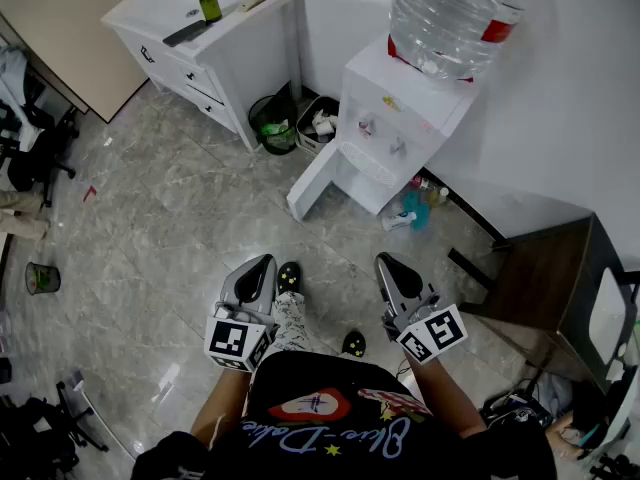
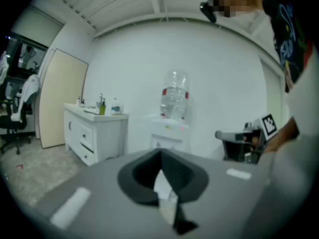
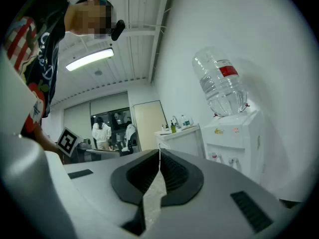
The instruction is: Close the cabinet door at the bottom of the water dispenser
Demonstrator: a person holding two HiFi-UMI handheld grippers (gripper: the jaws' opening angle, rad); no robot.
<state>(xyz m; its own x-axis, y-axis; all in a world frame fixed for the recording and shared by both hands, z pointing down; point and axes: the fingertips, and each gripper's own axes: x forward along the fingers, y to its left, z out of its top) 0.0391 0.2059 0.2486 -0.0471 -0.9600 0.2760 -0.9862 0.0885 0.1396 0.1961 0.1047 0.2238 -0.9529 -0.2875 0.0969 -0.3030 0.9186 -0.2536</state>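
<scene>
**Head view.** Grey marbled tile floor [image 1: 170,228] is filling most of the frame, and a white wall [image 1: 560,88] is running along the upper right. The water dispenser [image 1: 385,118] is standing against that wall at upper centre, carrying 1 clear bottle [image 1: 445,13]. The cabinet door [image 1: 315,180] at its bottom is hanging open, swung out toward the lower left over the floor. A white drawer cabinet [image 1: 215,43] is sitting at upper left, with 1 black waste bin [image 1: 272,123] standing between it and the dispenser. A dark table [image 1: 545,278] is occupying the right edge. The left gripper [image 1: 265,262] and the right gripper [image 1: 385,261] are hovering side by side at lower centre, well apart from the door.

**Left gripper view.** The jaws are pressing together at their tips, gripping nothing. The dispenser is showing at centre behind them, with the drawer cabinet to its left. A beige panel [image 2: 60,98] is leaning at the far left.

**Right gripper view.** The jaws are meeting tip to tip, holding nothing. The dispenser is rising at the right of the frame. A ceiling light [image 3: 89,59] is glowing at upper left.
</scene>
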